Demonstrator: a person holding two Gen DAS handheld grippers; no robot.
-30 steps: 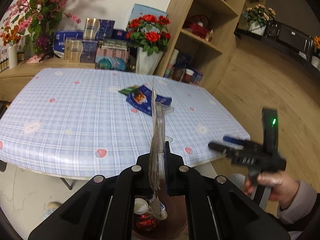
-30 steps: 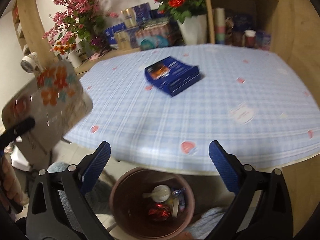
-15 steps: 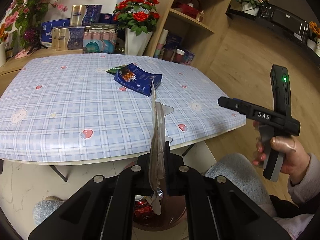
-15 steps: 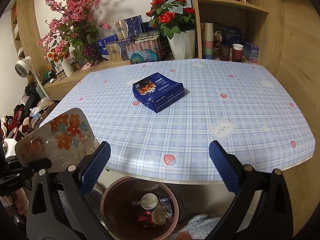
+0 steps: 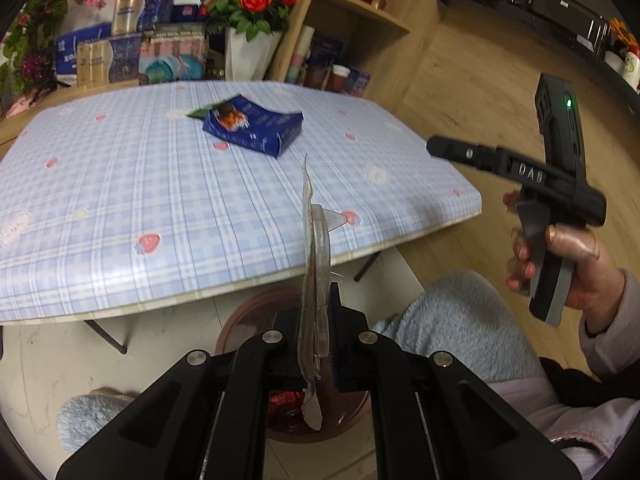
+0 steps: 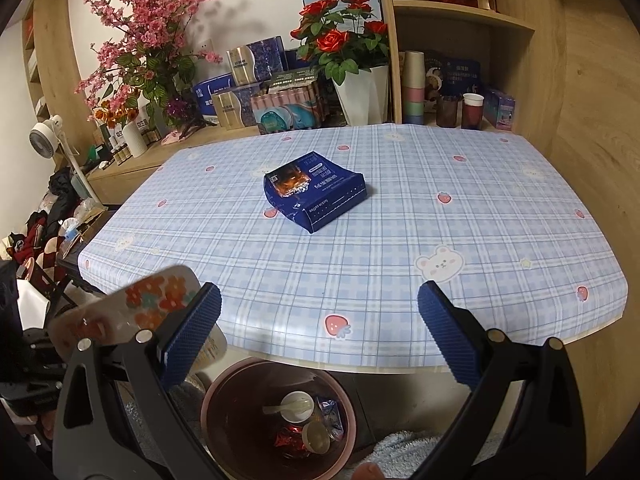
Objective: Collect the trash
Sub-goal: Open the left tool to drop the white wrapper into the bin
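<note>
Indoor light, moderately dim, warm on the wood. Strong fisheye bending; black vignette at every corner. The blue checked plastic-covered bench [image 6: 360, 248] shows soft glare near its front edge. Pink blossom branches [image 6: 140, 28] cast a blurry shadow on the white wall. Left view slightly motion-blurred; the black handheld right gripper [image 5: 520, 168] is soft. Right view sharper.

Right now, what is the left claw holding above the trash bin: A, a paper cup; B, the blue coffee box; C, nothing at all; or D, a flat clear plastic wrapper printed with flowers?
D: the left claw is clamped on the flat flowered wrapper, seen edge-on in its own view above the trash bin, while the blue coffee box lies on the table.
</note>
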